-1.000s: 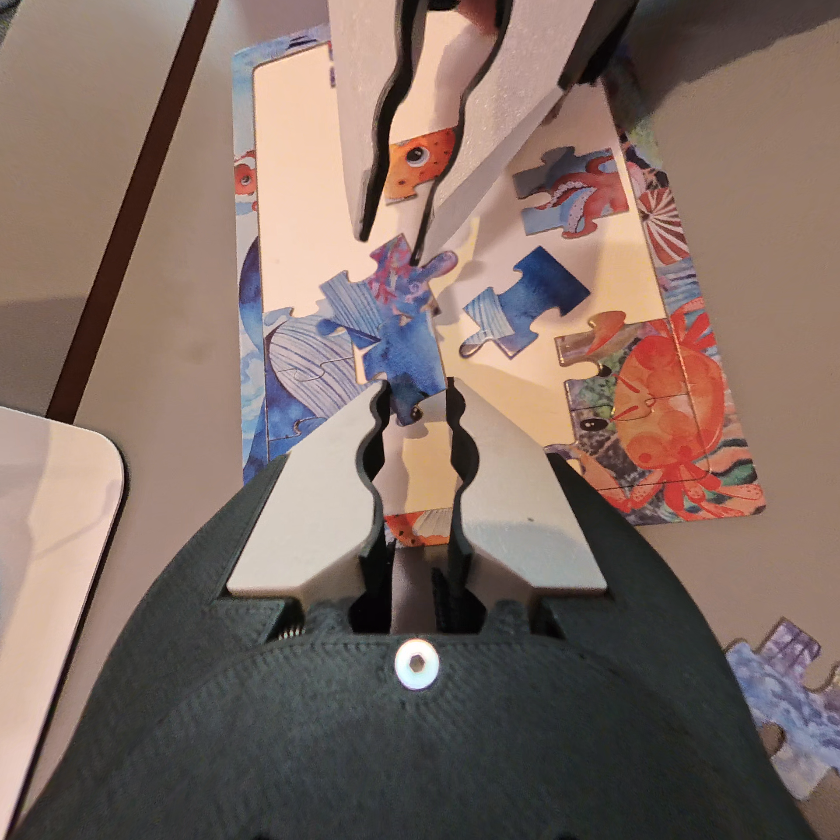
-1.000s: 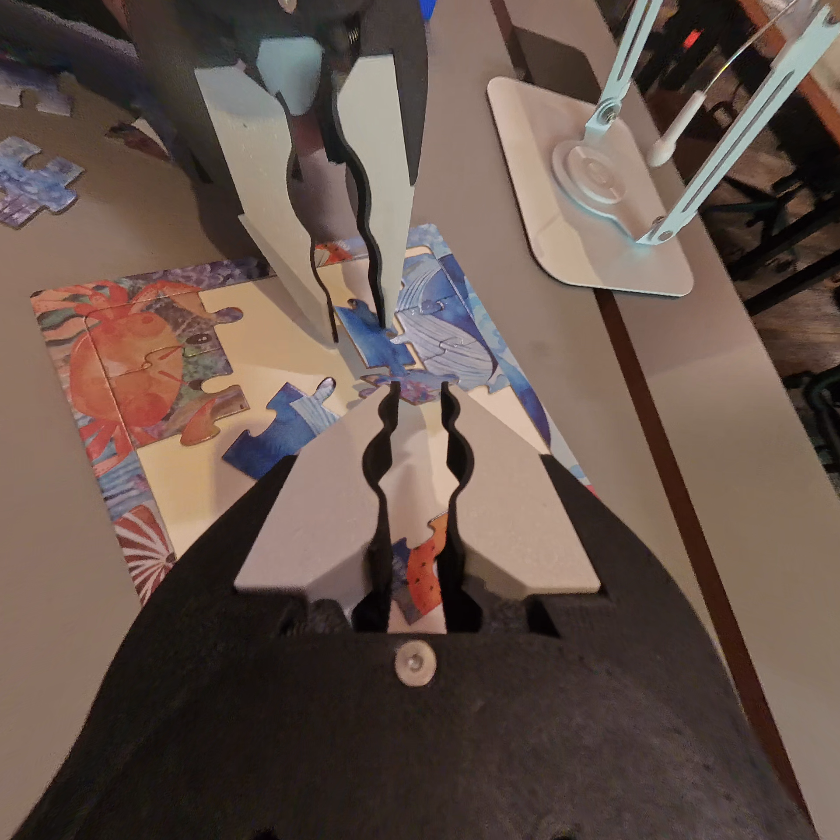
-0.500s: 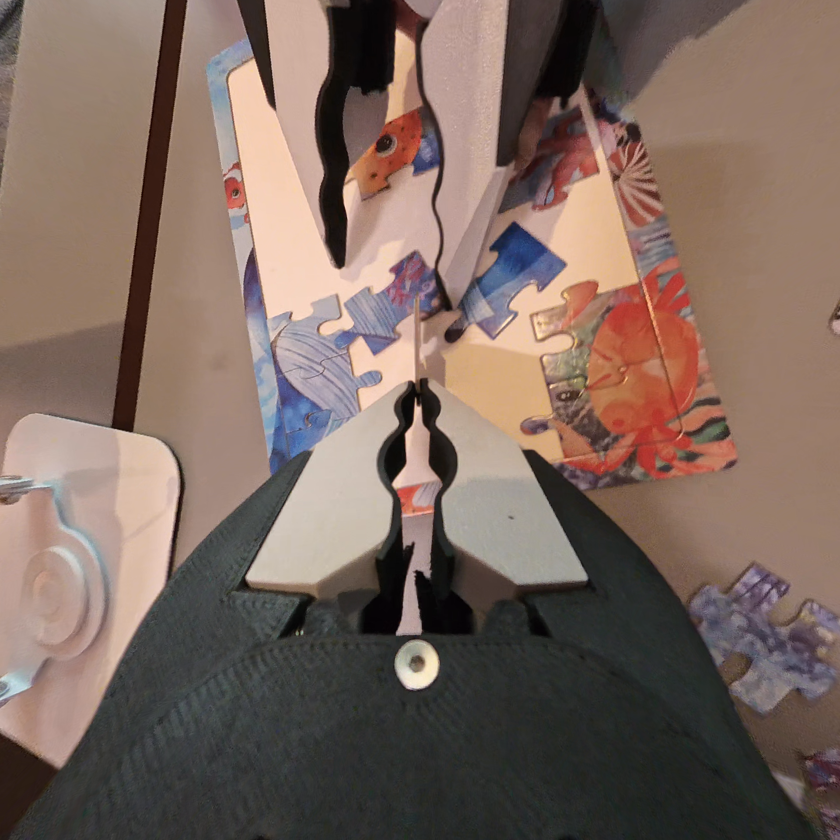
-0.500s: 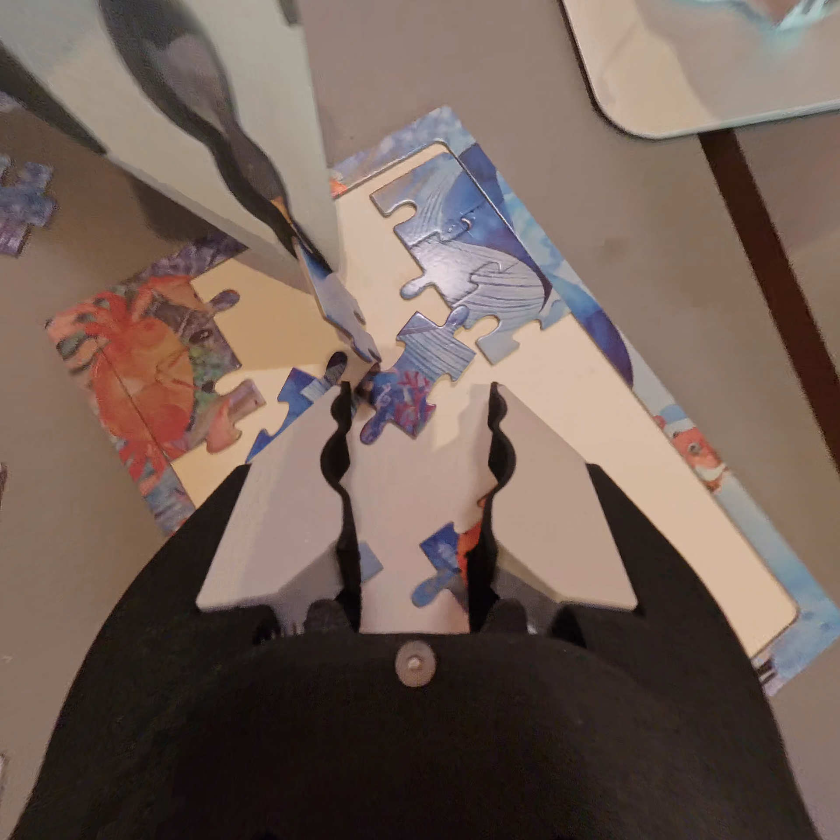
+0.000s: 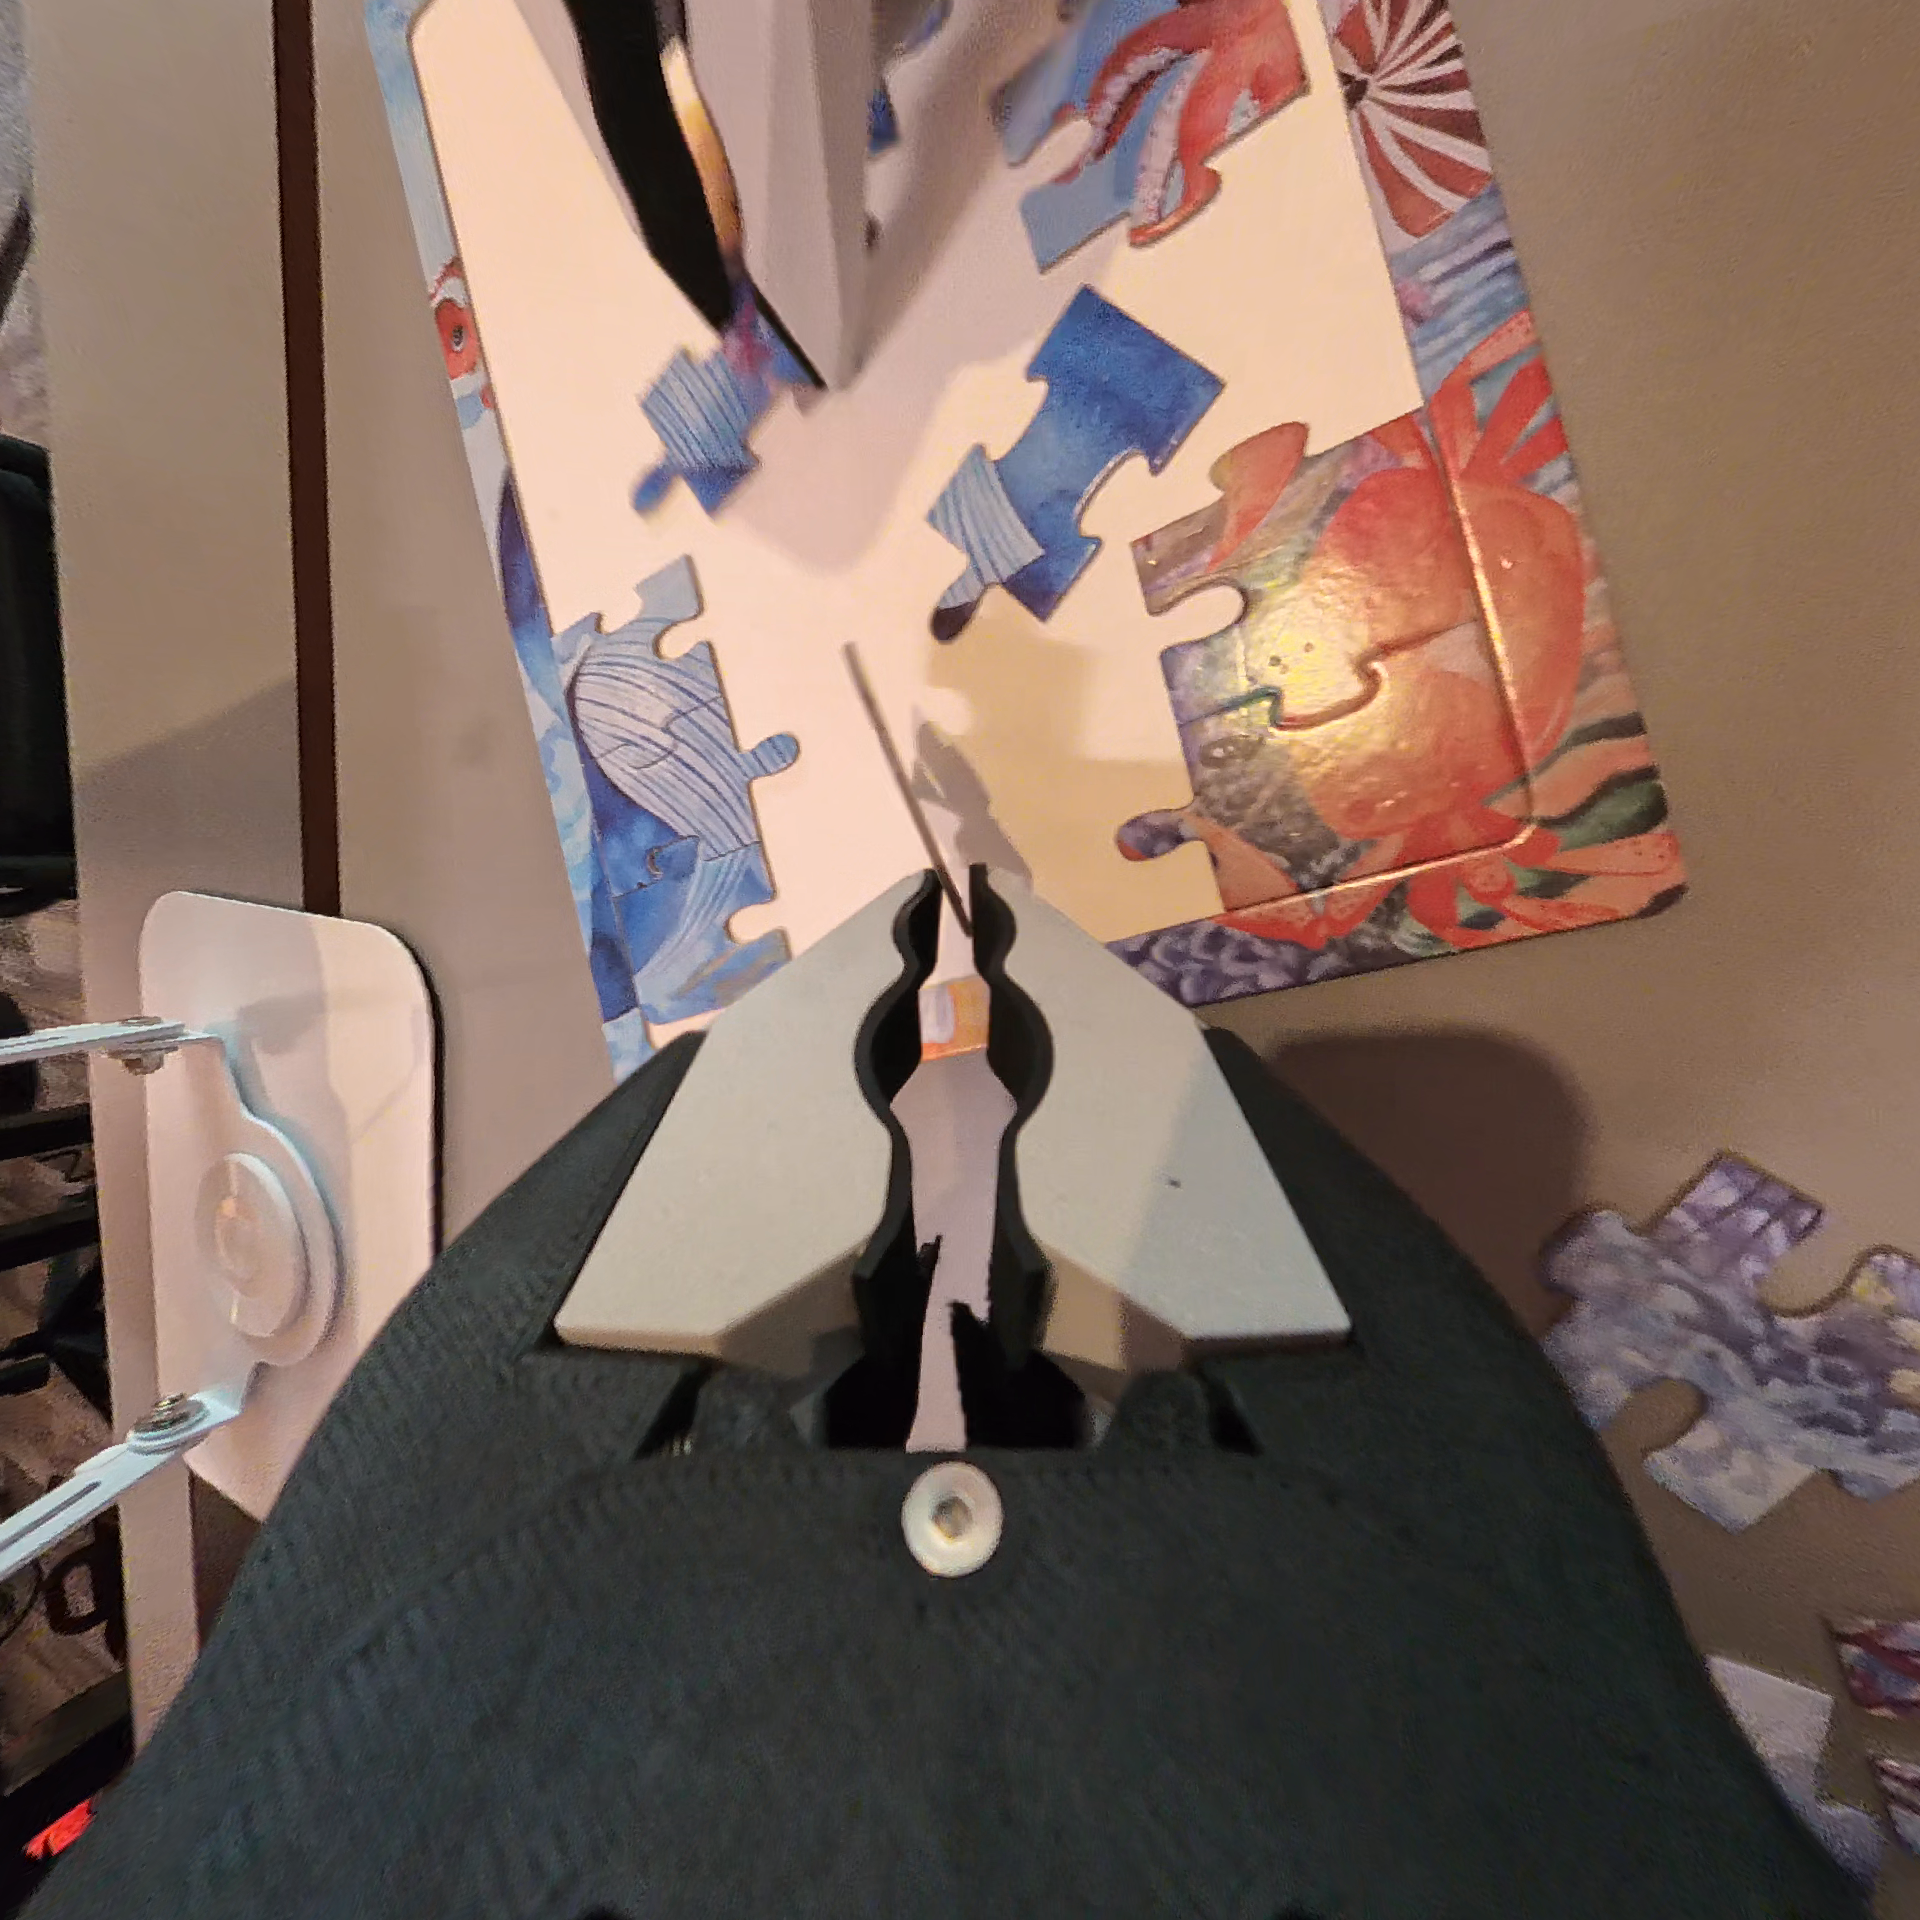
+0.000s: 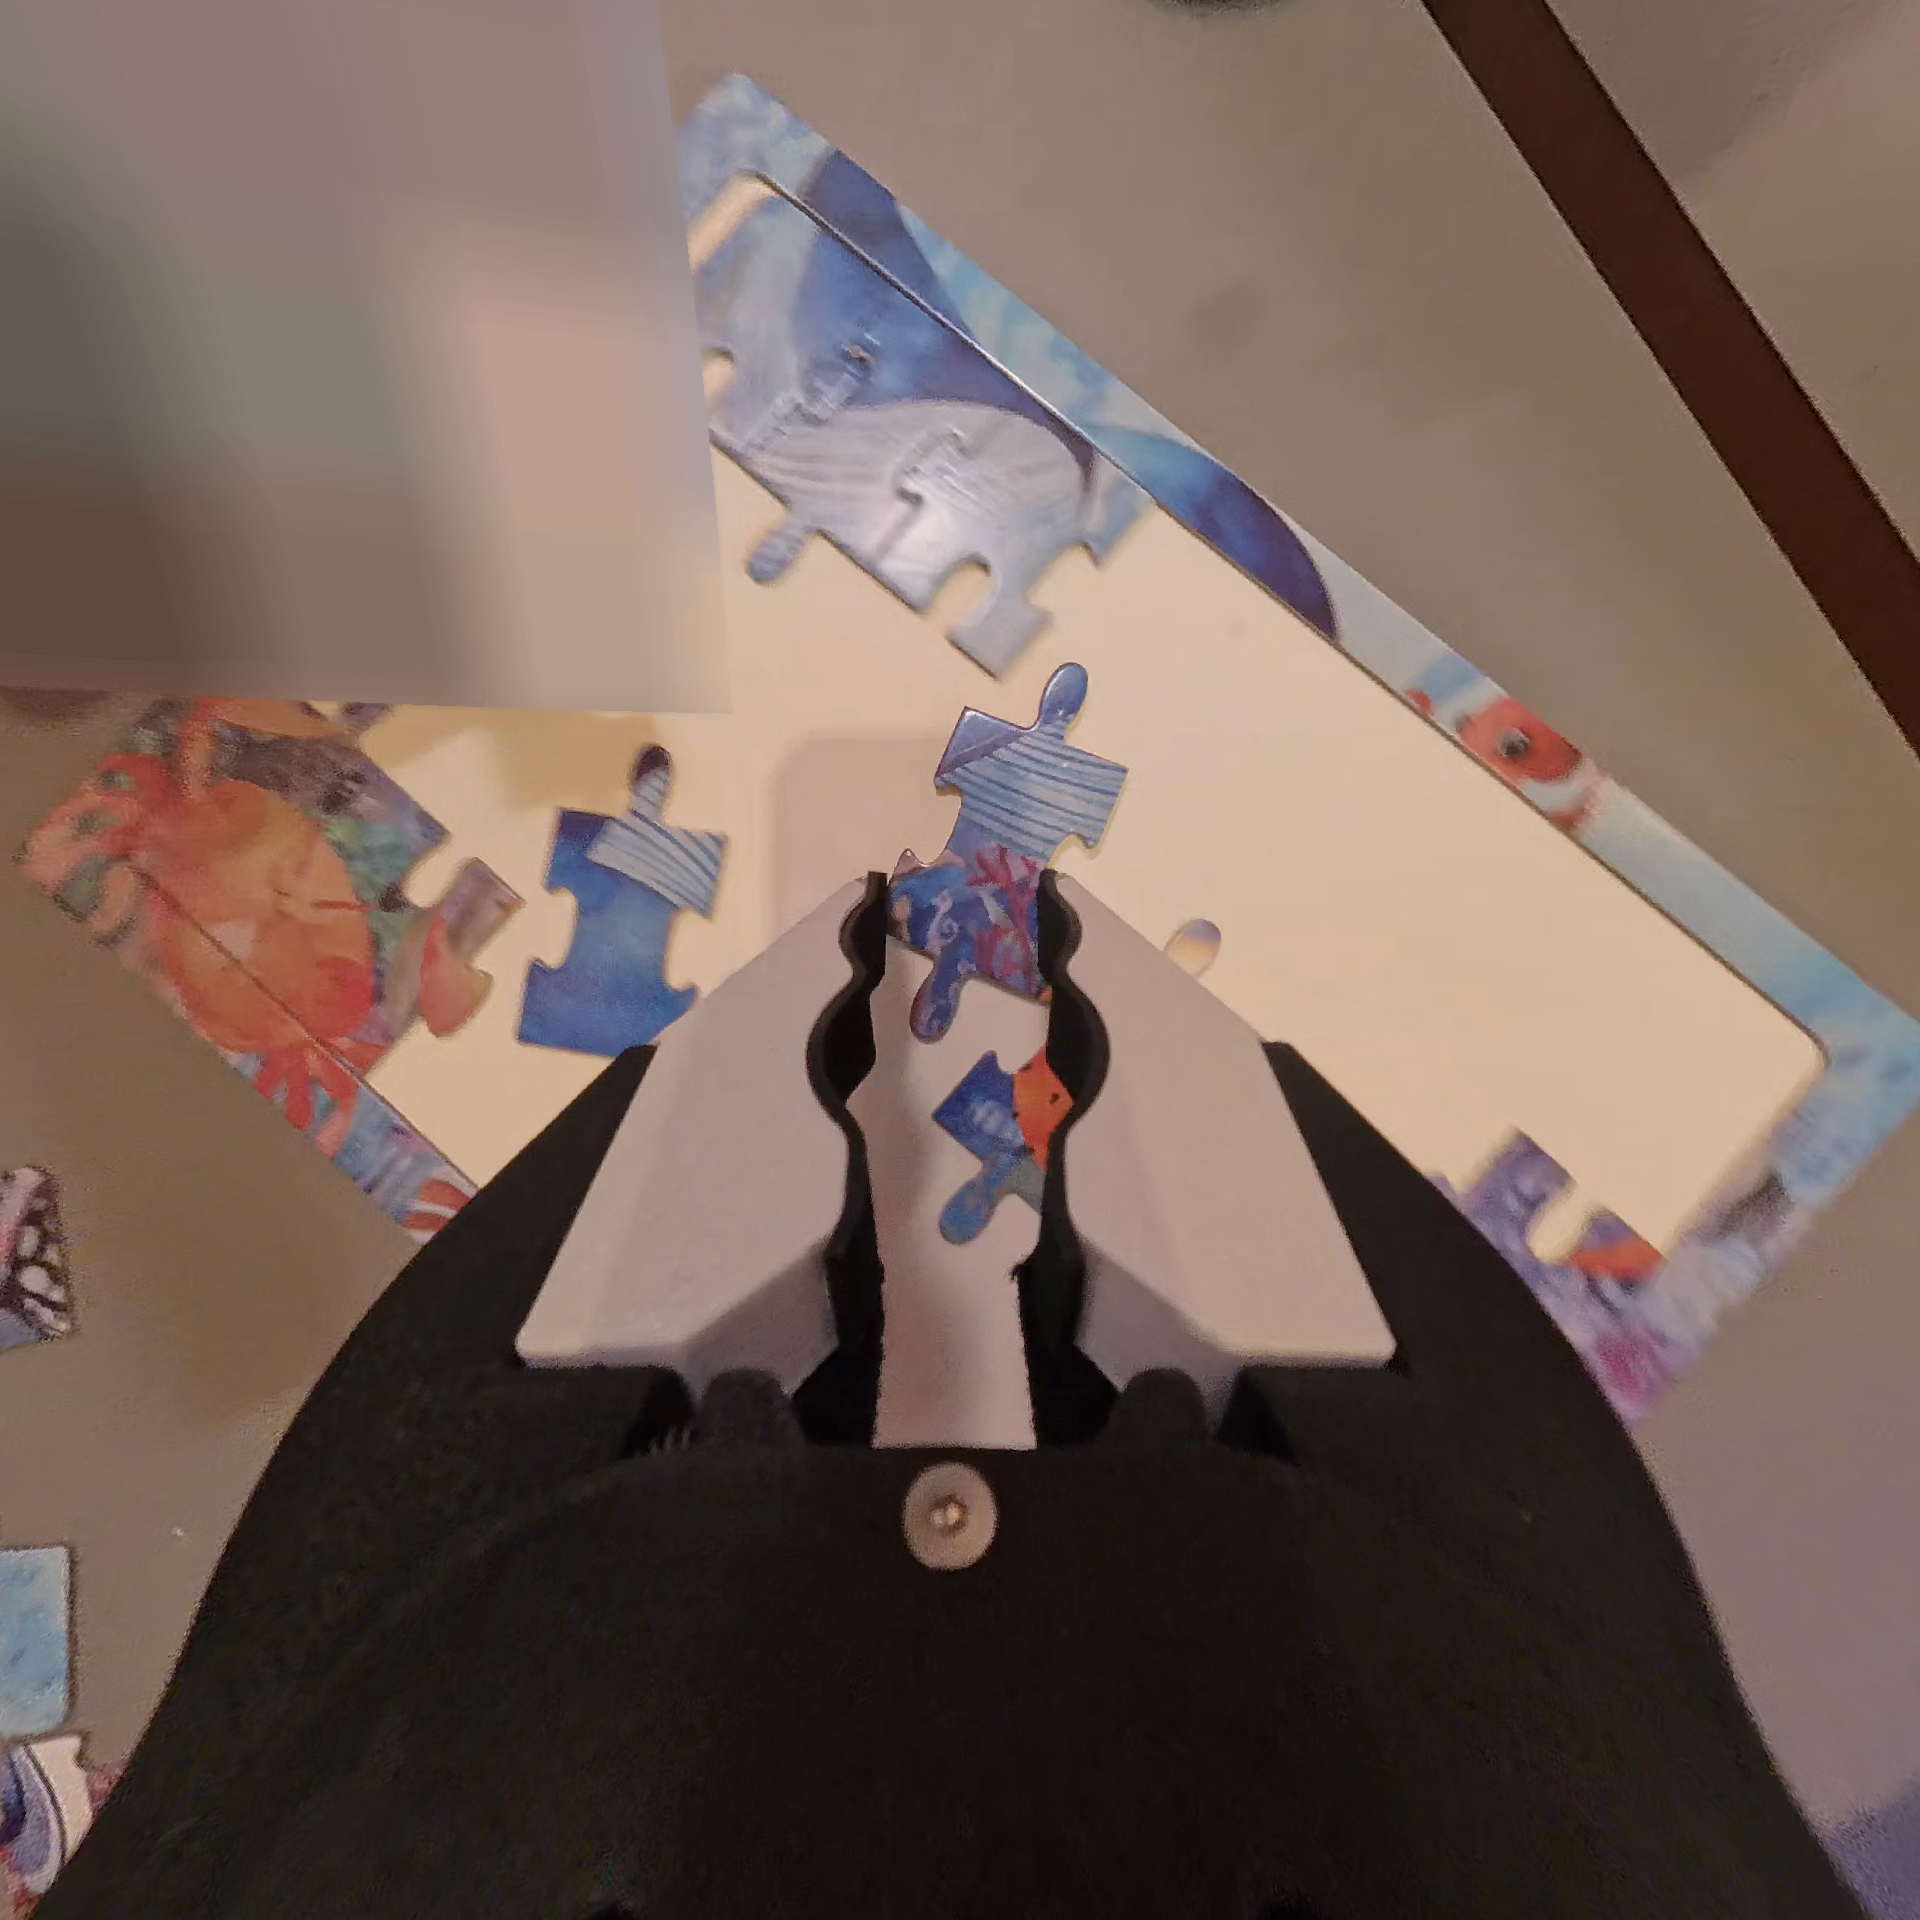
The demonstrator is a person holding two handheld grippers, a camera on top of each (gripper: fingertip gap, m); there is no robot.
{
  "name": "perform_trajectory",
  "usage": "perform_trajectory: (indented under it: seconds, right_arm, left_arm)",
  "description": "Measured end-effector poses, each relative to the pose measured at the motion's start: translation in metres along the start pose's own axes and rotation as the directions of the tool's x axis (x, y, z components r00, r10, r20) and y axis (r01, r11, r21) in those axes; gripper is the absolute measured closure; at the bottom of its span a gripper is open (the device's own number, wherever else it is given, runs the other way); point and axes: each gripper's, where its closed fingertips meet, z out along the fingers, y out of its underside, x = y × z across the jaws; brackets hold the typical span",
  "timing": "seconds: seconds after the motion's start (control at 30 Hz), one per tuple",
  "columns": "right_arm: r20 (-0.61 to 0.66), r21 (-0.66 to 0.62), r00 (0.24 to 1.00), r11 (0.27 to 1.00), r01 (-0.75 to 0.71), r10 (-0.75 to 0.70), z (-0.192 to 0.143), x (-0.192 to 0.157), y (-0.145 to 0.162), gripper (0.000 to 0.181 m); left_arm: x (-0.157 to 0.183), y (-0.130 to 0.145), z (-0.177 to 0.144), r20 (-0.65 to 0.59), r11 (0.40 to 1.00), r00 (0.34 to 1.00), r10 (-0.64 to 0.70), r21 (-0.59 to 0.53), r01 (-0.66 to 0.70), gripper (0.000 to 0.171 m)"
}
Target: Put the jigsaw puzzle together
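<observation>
The puzzle tray (image 5: 831, 582) lies on the table with whale pieces (image 5: 665, 790) fitted at its left and crab pieces (image 5: 1403, 707) at its right. My left gripper (image 5: 954, 896) is shut on a blue puzzle piece (image 5: 894, 769), which shows edge-on above the tray. My right gripper (image 6: 966, 891) is shut on a striped blue and coral piece (image 6: 1023, 790) and holds it over the tray (image 6: 1351, 883). That gripper (image 5: 774, 343) and its piece (image 5: 696, 426) also show in the left wrist view. A loose blue piece (image 5: 1070, 488) lies in the tray.
An octopus piece (image 5: 1153, 135) and an orange fish piece (image 6: 997, 1132) lie loose in the tray. Purple pieces (image 5: 1714, 1351) lie on the table to the right. A white stand base (image 5: 281, 1143) sits at the left by a dark table seam (image 5: 307, 416). About 11 cm separates my left fingertips from my right.
My left gripper closed on the blue piece and lifted it off the tray. My right gripper closed on the striped coral piece and raised it. Both cameras rose above the tray.
</observation>
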Motion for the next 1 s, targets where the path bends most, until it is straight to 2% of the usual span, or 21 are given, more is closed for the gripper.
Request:
perform_trajectory:
  seconds: [0.07,0.1,0.23,0.33,0.4,0.43,0.57,0.73,0.77,0.83,1.0]
  right_arm:
    - [-0.075,-0.029,0.997,1.0,-0.005,0.003,-0.009,0.013,0.007,0.148]
    - [-0.103,-0.008,0.995,1.0,0.007,-0.008,-0.015,0.015,0.004,0.128]
    - [0.041,0.012,0.998,0.999,0.051,-0.051,-0.02,-0.035,-0.001,0.126]
    - [0.136,-0.026,0.989,0.998,0.06,-0.056,-0.014,-0.072,0.007,0.127]
    - [0.096,-0.056,0.993,0.995,0.081,-0.075,-0.009,-0.076,0.017,0.133]
    - [0.071,-0.043,0.994,0.995,0.087,-0.084,-0.009,-0.077,0.018,0.143]
    - [0.063,-0.015,0.996,0.997,0.07,-0.069,-0.014,-0.078,0.024,0.157]
    - [0.066,-0.002,0.997,0.999,0.04,-0.04,-0.02,-0.079,0.032,0.159]
    - [0.057,0.006,0.998,0.999,0.033,-0.033,-0.021,-0.078,0.032,0.165]
    - [0.058,0.019,0.998,1.0,0.001,-0.003,-0.022,-0.076,0.032,0.165]
    - [0.066,0.045,0.997,0.997,-0.055,0.051,-0.018,-0.07,0.023,0.165]
  left_arm:
    - [0.006,0.004,0.002,0.008,1.0,1.0,0.022,-0.021,-0.022,0.166]
    - [0.008,0.003,0.002,0.014,1.0,1.0,0.02,-0.018,-0.02,0.167]
    - [0.015,0.0,0.0,0.032,0.999,0.999,0.028,-0.025,-0.027,0.167]
    - [0.022,-0.004,-0.001,0.049,1.0,0.999,0.013,-0.024,-0.011,0.167]
    - [0.03,-0.008,-0.003,0.041,1.0,0.999,-0.003,-0.01,0.004,0.167]
    - [0.034,-0.01,-0.004,0.04,1.0,0.999,-0.008,-0.009,0.008,0.167]
    - [0.047,-0.017,-0.007,0.054,0.999,0.998,-0.033,0.009,0.033,0.168]
    - [0.065,-0.031,-0.008,0.085,1.0,0.996,0.002,0.022,-0.004,0.169]
    - [0.068,-0.034,-0.008,0.092,1.0,0.996,0.009,0.024,-0.011,0.169]
    - [0.074,-0.041,-0.008,0.088,0.999,0.996,0.009,0.04,-0.013,0.169]
    - [0.086,-0.056,-0.006,0.1,0.999,0.995,0.007,0.051,-0.012,0.17]
